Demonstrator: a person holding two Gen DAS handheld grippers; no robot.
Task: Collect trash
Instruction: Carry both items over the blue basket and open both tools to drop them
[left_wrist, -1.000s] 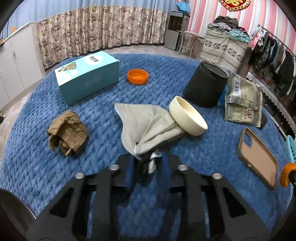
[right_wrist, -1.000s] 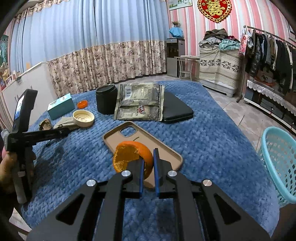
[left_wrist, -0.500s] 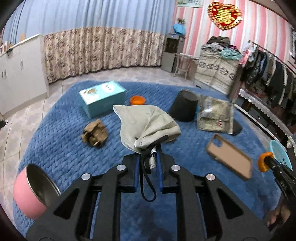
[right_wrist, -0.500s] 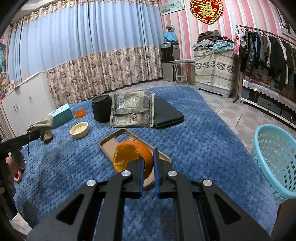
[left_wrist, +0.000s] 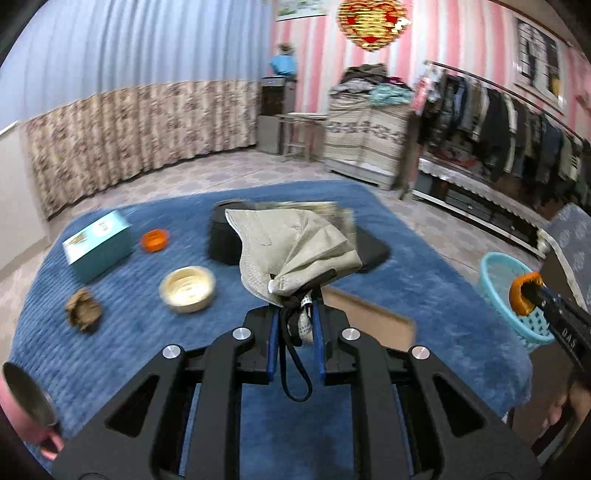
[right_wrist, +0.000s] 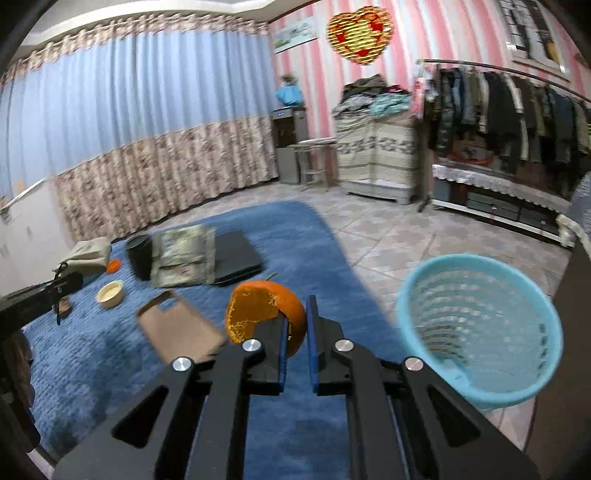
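My right tool (right_wrist: 296, 326) is clamped narrow on an orange peel (right_wrist: 264, 314), a hollow half-shell held up off the blue-quilted bed (right_wrist: 110, 354), over its right edge. Just to the right of the peel, down on the tiled floor beside the bed, sits the light blue basket (right_wrist: 480, 332), its open mouth tilted toward my camera. From my left wrist view I can see that same peel (left_wrist: 522, 293) at the tip of the right tool, in front of the basket (left_wrist: 496, 269). My left tool (left_wrist: 294, 319) is pinched narrow on a beige face mask (left_wrist: 295, 243), gripping the bunched end with its black ear loop hanging down between the fingers; the mask is lifted above the middle of the bed (left_wrist: 147, 332). Lying on the bed are a tan phone case (right_wrist: 181, 326) near the right tool, a cream round lid (left_wrist: 187, 288) left of the mask, a crumpled brown paper wad (left_wrist: 83, 310) toward the left edge, a teal tissue box (left_wrist: 98, 245) and a small orange cap (left_wrist: 155, 240) toward the far left corner, and a black cylinder (right_wrist: 139, 256), a grey-green packet (right_wrist: 184, 254) and a flat black case (right_wrist: 236, 254) along the far side. A pink metal cup (left_wrist: 27, 413) shows at the near left corner.
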